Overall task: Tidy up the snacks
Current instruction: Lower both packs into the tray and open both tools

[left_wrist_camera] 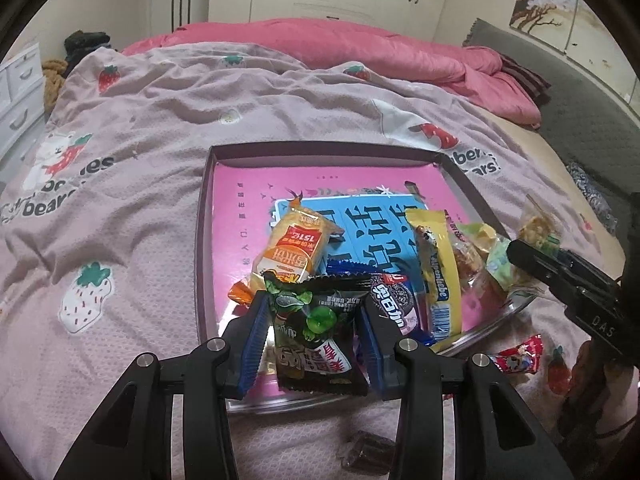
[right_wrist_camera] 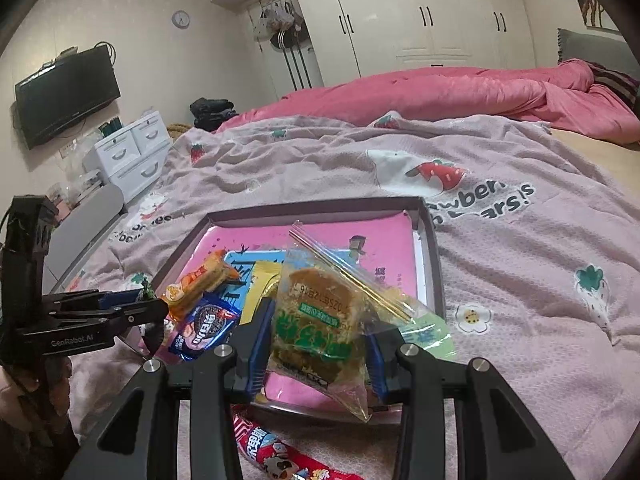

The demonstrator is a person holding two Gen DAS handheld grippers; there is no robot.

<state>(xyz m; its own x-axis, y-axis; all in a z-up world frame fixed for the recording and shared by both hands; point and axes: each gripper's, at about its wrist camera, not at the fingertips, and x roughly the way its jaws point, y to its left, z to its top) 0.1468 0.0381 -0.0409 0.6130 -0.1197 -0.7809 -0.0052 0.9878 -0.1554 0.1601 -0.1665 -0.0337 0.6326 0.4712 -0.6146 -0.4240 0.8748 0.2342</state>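
Observation:
My left gripper [left_wrist_camera: 316, 320] is shut on a black snack packet with green print [left_wrist_camera: 318, 332], held over the near edge of the pink box tray [left_wrist_camera: 256, 184]. My right gripper [right_wrist_camera: 318, 340] is shut on a clear bag holding a brown pastry [right_wrist_camera: 320, 312], also over the tray [right_wrist_camera: 384, 240]. In the tray lie an orange cracker pack [left_wrist_camera: 294, 246], a blue Oreo pack [left_wrist_camera: 394, 300] and a yellow bar [left_wrist_camera: 438, 268]. The right gripper shows at the right in the left wrist view [left_wrist_camera: 560, 268]; the left gripper shows at the left in the right wrist view [right_wrist_camera: 100, 312].
The tray lies on a pink strawberry-print blanket [left_wrist_camera: 140, 128] on a bed. A red snack packet [right_wrist_camera: 276, 452] lies on the blanket near the tray, and a small dark wrapped piece [left_wrist_camera: 366, 452] lies below the left gripper. A pink duvet [left_wrist_camera: 360, 48] lies behind.

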